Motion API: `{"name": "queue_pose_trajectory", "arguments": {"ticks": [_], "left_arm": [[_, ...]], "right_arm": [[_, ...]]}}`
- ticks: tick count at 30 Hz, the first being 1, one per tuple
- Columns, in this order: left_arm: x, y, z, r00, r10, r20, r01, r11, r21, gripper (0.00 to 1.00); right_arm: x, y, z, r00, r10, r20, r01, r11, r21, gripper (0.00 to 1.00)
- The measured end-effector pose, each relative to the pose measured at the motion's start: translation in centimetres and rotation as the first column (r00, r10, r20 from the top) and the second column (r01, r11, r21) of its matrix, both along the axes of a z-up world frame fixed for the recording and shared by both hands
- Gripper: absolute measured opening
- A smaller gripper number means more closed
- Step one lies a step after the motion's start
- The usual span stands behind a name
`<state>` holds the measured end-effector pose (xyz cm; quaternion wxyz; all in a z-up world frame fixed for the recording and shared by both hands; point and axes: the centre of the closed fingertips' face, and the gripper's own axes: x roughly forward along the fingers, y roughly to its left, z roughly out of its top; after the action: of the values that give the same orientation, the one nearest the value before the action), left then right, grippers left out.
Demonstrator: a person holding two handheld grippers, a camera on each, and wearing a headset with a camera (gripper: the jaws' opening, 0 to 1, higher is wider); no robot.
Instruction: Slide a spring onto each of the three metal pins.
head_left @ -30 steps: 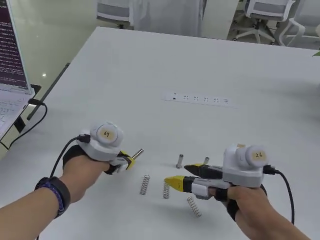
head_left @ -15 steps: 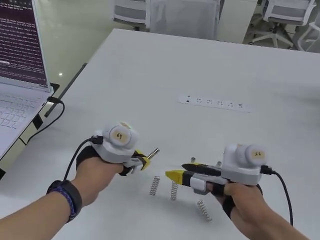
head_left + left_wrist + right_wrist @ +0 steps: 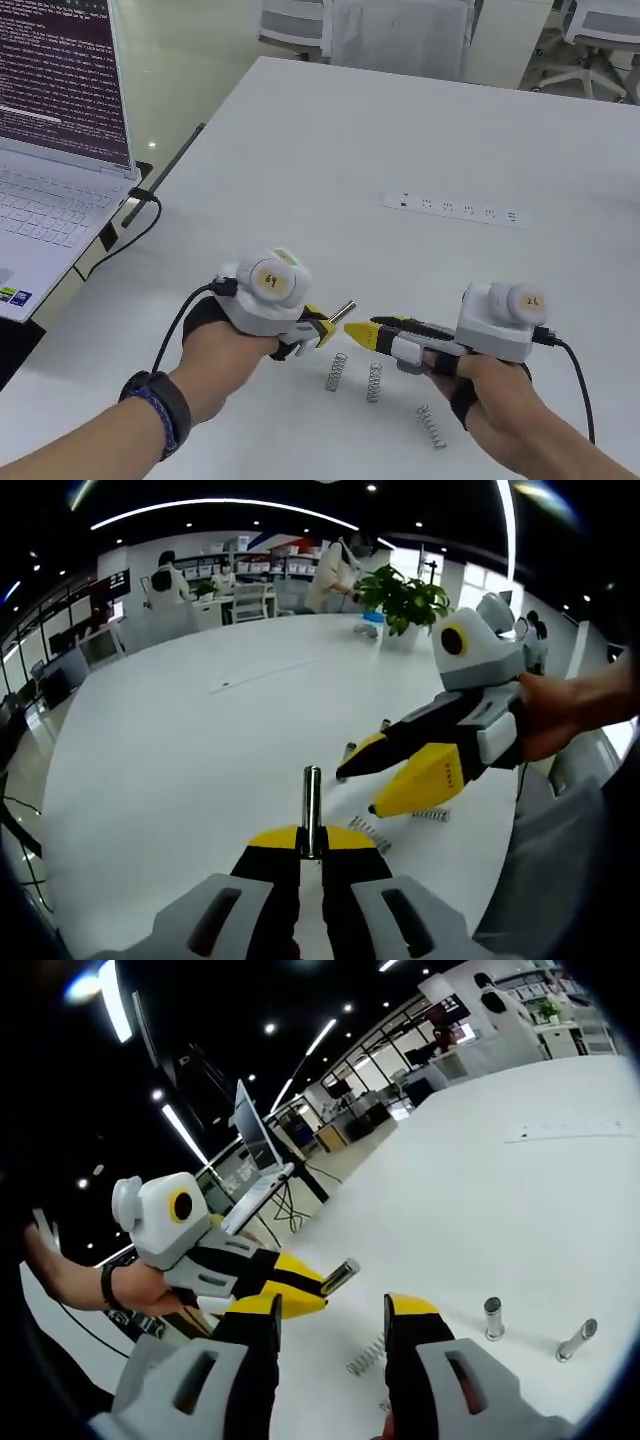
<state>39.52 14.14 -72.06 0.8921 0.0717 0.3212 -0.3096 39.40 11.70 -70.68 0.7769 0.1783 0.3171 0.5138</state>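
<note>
Head view, and the metal pin (image 3: pixel 343 308) is up off the table, clamped at its back end in the left gripper (image 3: pixel 322 328), with its free end poking forward and slightly upward toward the right gripper (image 3: pixel 365 328). The two grippers are nose to nose here, tips near each other but apart, and the pin's bare end sits just above the right gripper's yellow tip. Below them three springs (image 3: pixel 336 371) lie loose on the white table (image 3: pixel 300 150), two side by side under the tips and the third nearer the person, by the right hand. Left gripper view now: the jaws are pressed together on the pin (image 3: pixel 312 810), which rises straight up the middle, while the right gripper (image 3: pixel 365 790) comes in from the right with a gap between its jaws. Right gripper view: its own jaws stand well apart, nothing between them, and the held pin (image 3: pixel 340 1275) lies just ahead and left of that gap, a spring (image 3: pixel 366 1357) on the table between the jaws. Two other pins (image 3: pixel 492 1318) stand on the table off to the right. Further out, a power strip (image 3: pixel 457 209) lies mid-table and an open laptop (image 3: pixel 50 150) sits at the left edge.
</note>
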Motion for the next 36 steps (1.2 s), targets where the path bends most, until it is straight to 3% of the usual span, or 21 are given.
{"name": "queue_pose_trajectory", "arguments": {"ticks": [12,26,36], "left_arm": [[-0.9,-2.3,0.5,0.999,-0.045,0.018,0.046,0.999,-0.008,0.0],[-0.8,-2.4,1.0,0.997,-0.064,0.037,0.064,0.998,-0.008,0.0],[-0.8,-2.5,1.4,0.996,-0.069,0.056,0.07,0.997,-0.012,0.0]], "right_arm": [[0.4,0.5,0.2,1.0,-0.015,-0.022,0.016,1.0,0.024,0.29],[0.9,0.2,0.6,0.998,-0.039,-0.045,0.041,0.998,0.044,0.16],[1.0,0.2,1.6,0.998,-0.046,-0.053,0.05,0.996,0.078,0.08]]}}
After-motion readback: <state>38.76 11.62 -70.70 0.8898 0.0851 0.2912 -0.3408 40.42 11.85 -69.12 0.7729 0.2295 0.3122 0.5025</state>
